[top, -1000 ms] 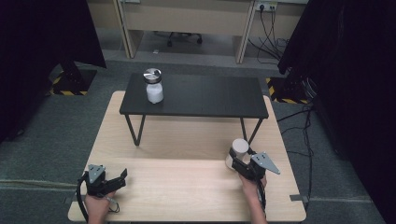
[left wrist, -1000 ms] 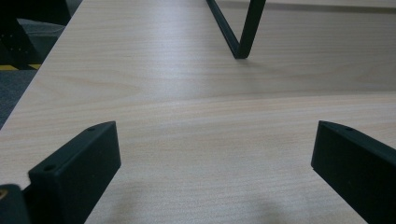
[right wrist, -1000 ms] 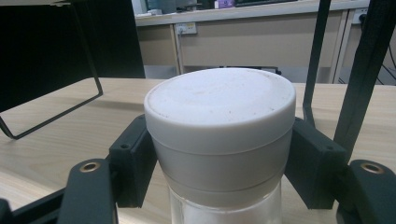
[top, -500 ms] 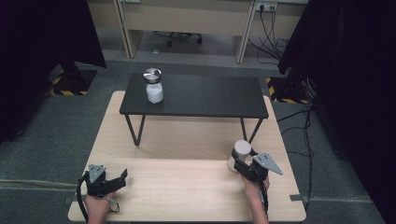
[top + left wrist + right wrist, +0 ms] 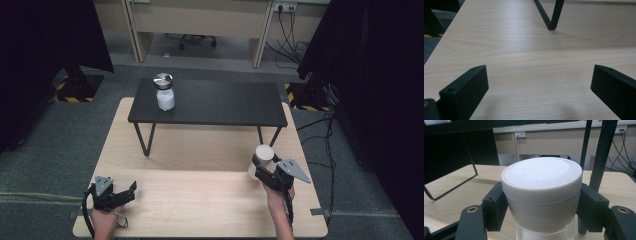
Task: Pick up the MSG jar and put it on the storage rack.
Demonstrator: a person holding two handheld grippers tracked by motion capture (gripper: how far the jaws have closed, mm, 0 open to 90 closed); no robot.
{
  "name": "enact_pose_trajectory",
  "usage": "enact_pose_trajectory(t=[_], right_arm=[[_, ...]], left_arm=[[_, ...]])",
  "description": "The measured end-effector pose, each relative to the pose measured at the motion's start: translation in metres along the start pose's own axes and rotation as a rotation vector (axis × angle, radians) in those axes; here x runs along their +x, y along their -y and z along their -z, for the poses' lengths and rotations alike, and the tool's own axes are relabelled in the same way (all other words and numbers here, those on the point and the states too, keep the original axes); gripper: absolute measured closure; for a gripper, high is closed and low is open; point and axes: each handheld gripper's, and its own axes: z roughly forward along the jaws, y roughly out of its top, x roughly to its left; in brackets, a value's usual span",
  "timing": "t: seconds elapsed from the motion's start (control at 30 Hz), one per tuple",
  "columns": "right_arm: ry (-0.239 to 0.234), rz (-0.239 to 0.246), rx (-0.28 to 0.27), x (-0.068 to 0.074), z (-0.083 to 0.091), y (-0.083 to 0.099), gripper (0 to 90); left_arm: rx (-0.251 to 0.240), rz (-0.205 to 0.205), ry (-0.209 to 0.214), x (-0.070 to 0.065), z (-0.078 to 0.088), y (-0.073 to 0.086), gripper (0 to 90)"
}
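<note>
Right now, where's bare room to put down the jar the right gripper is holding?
The black shelf is bare to the right of the metal-lidded jar. The wooden table is bare between the left gripper and the right gripper, which grips the white-lidded jar. It is tighter under the shelf, by its legs.

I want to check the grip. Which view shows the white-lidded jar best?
The right gripper view: the white-lidded jar sits close up, with the right gripper shut on it just below the lid. The high view shows the jar small, partly hidden by that gripper. The left gripper view looks across the table.
</note>
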Motion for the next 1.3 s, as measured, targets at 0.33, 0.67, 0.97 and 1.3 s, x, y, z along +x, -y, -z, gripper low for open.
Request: enact_pose_trajectory(t=[0.33, 0.67, 0.97, 1.3], right_arm=[[-0.019, -0.011, 0.008, 0.002, 0.004, -0.035, 33.3], [-0.031, 0.02, -0.005, 0.004, 0.005, -0.073, 33.3], [-0.04, 0.019, -0.005, 0.005, 0.004, -0.096, 33.3], [-0.033, 0.013, -0.013, 0.003, 0.003, -0.119, 33.3]], left_arm=[[-0.001, -0.002, -0.003, -0.001, 0.0, 0.0, 0.6], [-0.001, 0.0, -0.007, -0.002, 0.0, 0.0, 0.7], [0.004, -0.004, -0.01, -0.003, 0.0, -0.001, 0.8], [0.007, -0.007, -0.01, -0.003, -0.001, -0.001, 0.9]])
